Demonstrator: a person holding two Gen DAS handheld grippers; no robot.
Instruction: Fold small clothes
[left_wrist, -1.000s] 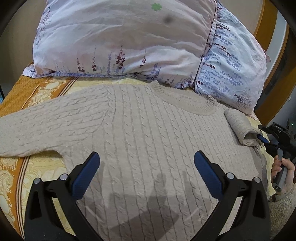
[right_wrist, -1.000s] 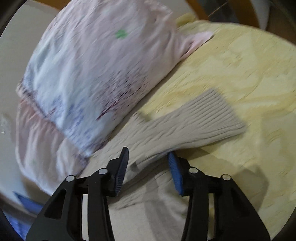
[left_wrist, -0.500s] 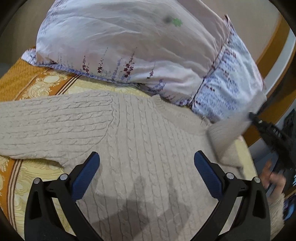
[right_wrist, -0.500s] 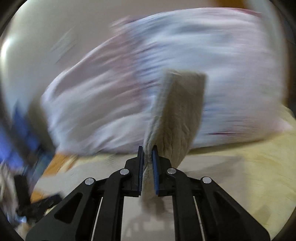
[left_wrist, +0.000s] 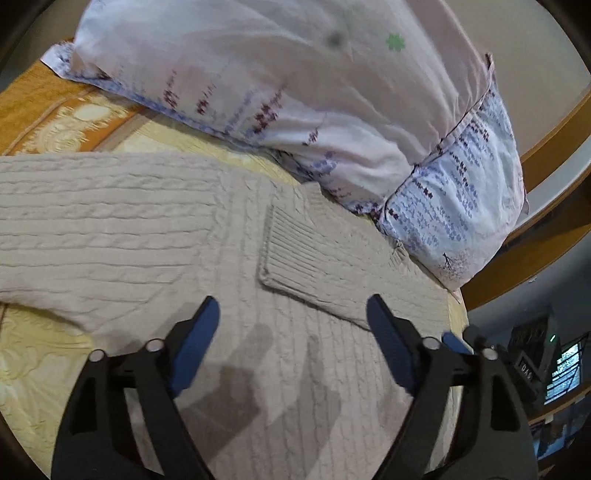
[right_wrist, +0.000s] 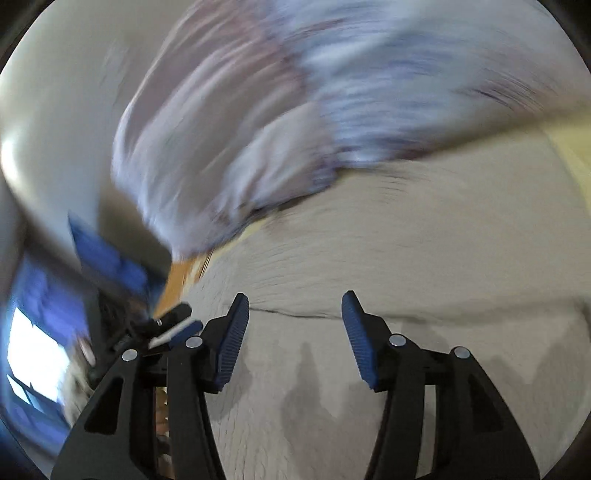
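A beige cable-knit sweater lies flat on the bed, one sleeve stretched out to the left. Its other sleeve is folded across the chest, ribbed cuff toward the middle. My left gripper hovers over the sweater's body just below that cuff; its jaws are closing with nothing between them. In the blurred right wrist view, my right gripper hangs above the sweater near a fold edge; its jaws are opening and hold nothing.
Two floral pillows press against the sweater's collar and appear smeared in the right wrist view as pillows. The yellow and orange bedspread shows at the left. A wooden bed frame curves at the right, with dark furniture beyond.
The right gripper shut on the sleeve, carried it up and over the sweater's chest, then let go; the sleeve now lies folded there. The left gripper's jaws have narrowed.
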